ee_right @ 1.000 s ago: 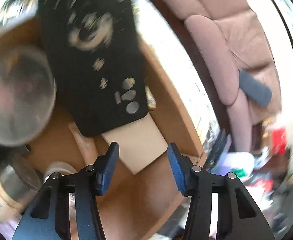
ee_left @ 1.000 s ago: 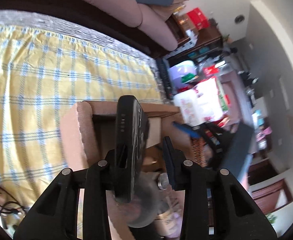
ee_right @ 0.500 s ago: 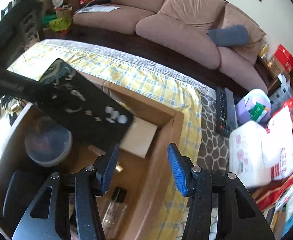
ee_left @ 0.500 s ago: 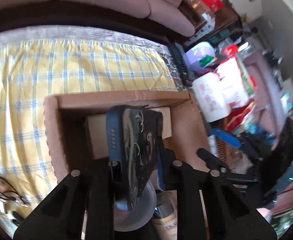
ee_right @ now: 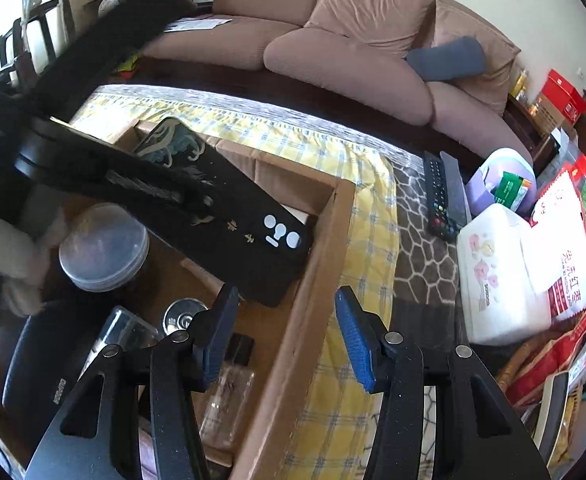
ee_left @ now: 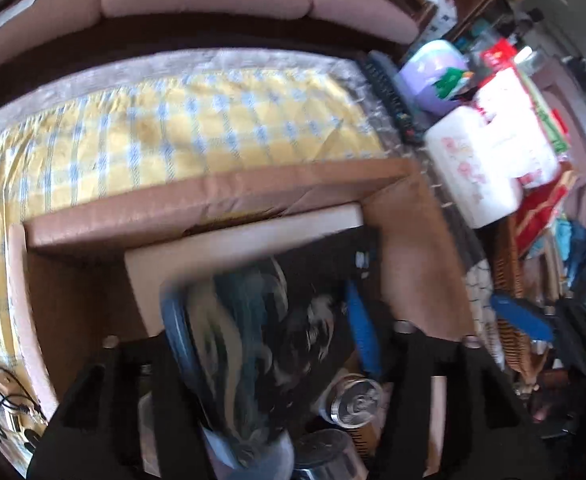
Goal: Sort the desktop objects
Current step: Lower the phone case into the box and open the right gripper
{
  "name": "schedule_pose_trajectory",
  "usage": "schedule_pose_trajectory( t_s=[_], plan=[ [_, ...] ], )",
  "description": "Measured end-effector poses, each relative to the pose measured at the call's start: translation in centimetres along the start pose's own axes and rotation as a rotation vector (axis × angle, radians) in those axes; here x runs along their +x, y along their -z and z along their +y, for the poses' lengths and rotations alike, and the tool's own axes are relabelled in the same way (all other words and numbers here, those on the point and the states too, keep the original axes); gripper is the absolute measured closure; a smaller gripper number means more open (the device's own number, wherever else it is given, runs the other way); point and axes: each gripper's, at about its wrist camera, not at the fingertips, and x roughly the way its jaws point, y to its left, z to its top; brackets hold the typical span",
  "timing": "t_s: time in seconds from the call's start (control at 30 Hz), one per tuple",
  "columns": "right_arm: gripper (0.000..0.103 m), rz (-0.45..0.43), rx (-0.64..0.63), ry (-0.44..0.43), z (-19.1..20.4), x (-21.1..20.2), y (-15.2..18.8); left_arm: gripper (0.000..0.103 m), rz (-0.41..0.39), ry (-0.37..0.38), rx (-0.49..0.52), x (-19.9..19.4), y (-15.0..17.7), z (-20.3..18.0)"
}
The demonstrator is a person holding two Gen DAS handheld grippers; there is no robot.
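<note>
black phone case [ee_right: 229, 216] leans inside our cardboard box [ee_right: 325, 240], between the spread fingers of our left gripper [ee_left: 269, 344], whose jaws have just been opening and no longer press it. our right gripper [ee_right: 285, 332] hangs half open, empty, over the box wall.

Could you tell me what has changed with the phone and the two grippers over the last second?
The left gripper carried the phone over the cardboard box and tipped it flatter. Its jaws have just been opening, and the phone lies loose between them over the box. The right gripper drew back from the box; its jaws stayed open and empty. The lidded jar and the box kept their places.
</note>
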Motion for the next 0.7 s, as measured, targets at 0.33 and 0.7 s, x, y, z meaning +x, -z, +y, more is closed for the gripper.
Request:
schedule_pose_trajectory(
  t_s=[0.33,0.7],
  plan=[
    [0.047,-0.015,0.06,-0.015,-0.3,-0.5,0.1,0.0,-0.068,0.124,-0.054,-4.9,0.6,0.3],
    [0.044,0.047,0.188,-0.22,1.3,-0.2,-0.4,0.0,-0.074,0.179,-0.059,-9.4,1.6,4.2]
  ],
)
